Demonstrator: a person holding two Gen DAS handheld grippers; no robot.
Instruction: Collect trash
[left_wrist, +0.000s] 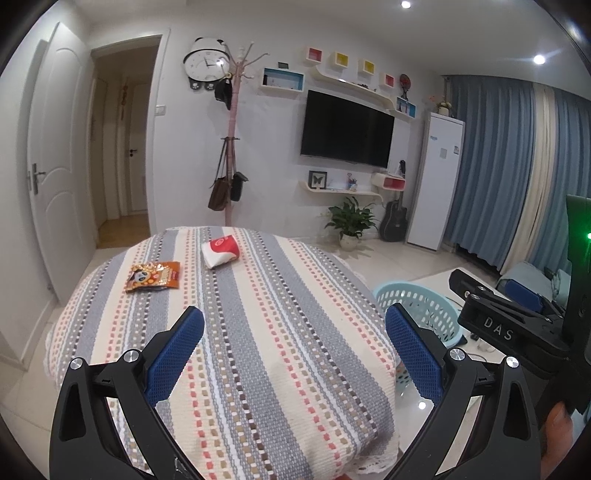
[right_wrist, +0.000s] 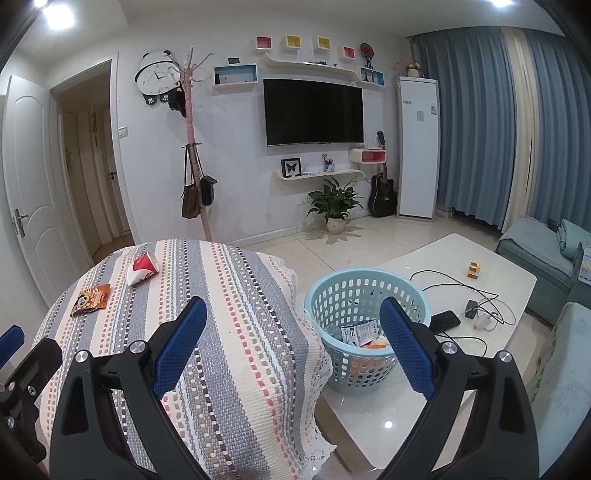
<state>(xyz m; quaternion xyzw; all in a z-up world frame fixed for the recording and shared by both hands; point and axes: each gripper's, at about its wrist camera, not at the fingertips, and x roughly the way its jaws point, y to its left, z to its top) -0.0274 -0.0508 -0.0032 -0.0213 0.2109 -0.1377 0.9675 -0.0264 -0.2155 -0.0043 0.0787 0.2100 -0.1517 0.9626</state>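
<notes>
An orange snack packet (left_wrist: 154, 276) (right_wrist: 91, 297) and a crushed red-and-white paper cup (left_wrist: 221, 251) (right_wrist: 142, 268) lie on the far part of the striped tablecloth (left_wrist: 266, 332) (right_wrist: 229, 314). A light blue perforated basket (right_wrist: 365, 291) (left_wrist: 413, 299) stands to the right of the table and holds several pieces of trash. My left gripper (left_wrist: 295, 328) hangs open above the cloth, well short of the packet. My right gripper (right_wrist: 293, 321) is open too, over the table's right edge beside the basket, with nothing between its fingers.
The basket rests on a white low table (right_wrist: 443, 266) with a phone (right_wrist: 445, 320), cables, a charger and a colour cube (right_wrist: 474, 270). A teal sofa (right_wrist: 535, 251) is at the right. Coat stand, TV, plant and guitar line the far wall; a doorway is at the left.
</notes>
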